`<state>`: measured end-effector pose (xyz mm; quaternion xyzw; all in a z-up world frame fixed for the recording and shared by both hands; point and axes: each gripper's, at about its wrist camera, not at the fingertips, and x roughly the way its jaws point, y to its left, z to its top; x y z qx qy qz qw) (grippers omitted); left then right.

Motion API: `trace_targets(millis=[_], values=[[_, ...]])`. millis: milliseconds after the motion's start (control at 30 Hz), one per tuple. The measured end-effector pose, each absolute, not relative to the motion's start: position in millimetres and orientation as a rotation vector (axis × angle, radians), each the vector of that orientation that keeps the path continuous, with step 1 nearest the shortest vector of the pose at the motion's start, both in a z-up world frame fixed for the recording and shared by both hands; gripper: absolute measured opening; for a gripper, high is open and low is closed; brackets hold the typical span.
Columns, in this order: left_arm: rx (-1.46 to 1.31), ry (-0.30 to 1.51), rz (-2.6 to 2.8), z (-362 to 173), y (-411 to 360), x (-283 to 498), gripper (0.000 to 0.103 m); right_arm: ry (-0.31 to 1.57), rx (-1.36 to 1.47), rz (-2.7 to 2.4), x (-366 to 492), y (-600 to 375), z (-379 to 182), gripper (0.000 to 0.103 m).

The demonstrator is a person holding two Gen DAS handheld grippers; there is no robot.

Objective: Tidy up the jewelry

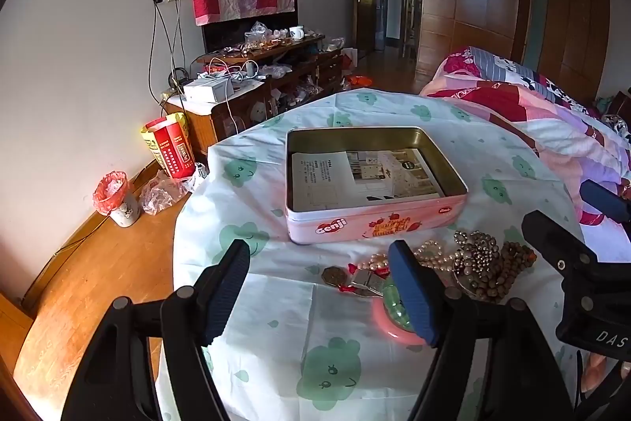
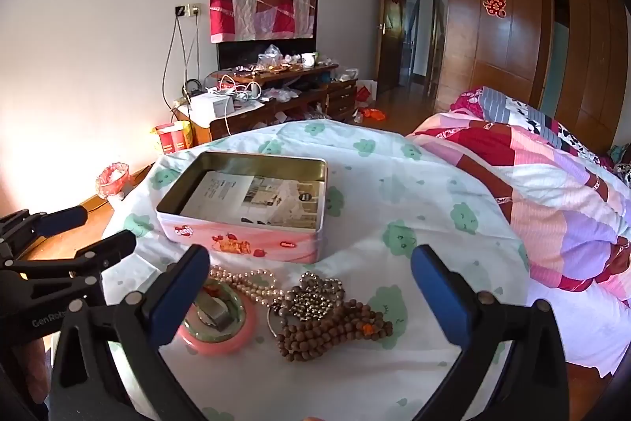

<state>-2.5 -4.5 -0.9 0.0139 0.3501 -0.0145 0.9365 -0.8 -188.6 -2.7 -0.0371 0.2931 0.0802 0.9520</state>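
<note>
An open pink tin [image 1: 374, 223] [image 2: 244, 243] with a printed paper sheet inside stands on the table's white cloth with green prints. In front of it lies a jewelry pile: a pearl necklace [image 1: 430, 255] [image 2: 244, 279], silver metal beads [image 1: 473, 251] [image 2: 315, 294], brown wooden beads [image 1: 508, 267] [image 2: 327, 334], a pink bangle [image 1: 390, 326] [image 2: 221, 338], a coin pendant [image 1: 331, 275]. My left gripper [image 1: 319, 283] [image 2: 94, 227] hovers open just left of the pile. My right gripper [image 2: 309, 263] [image 1: 572, 219] stands wide open above the beads. Neither touches anything.
A bed with a patchwork quilt [image 2: 552, 208] borders the table on the right. On the left the table edge drops to a wooden floor [image 1: 98, 283] with a small lined bin [image 1: 118, 200] and a red-yellow bag [image 1: 169, 148]. A cluttered cabinet [image 1: 256, 77] stands by the far wall.
</note>
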Motion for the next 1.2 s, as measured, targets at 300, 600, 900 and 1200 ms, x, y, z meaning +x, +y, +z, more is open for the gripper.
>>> trace_targets(millis=[300, 600, 900, 1200], values=[[0.030, 0.718, -0.024, -3.8, -3.2, -0.9, 0.073, 0.600, -0.068, 0.164, -1.0, -180.9, -6.1, 0.103], [0.035, 0.724, -0.018, -6.3, -3.1, 0.4, 0.073, 0.600, -0.067, 0.165, 1.3, -182.0, -4.8, 0.103], [0.034, 0.725, -0.016, -7.4, -1.7, 0.0, 0.073, 0.603, -0.066, 0.166, 2.8, -181.6, -1.8, 0.103], [0.035, 0.727, -0.015, -7.5, -0.6, -0.2, 0.073, 0.606, -0.073, 0.167, 2.7, -180.0, -5.7, 0.103]])
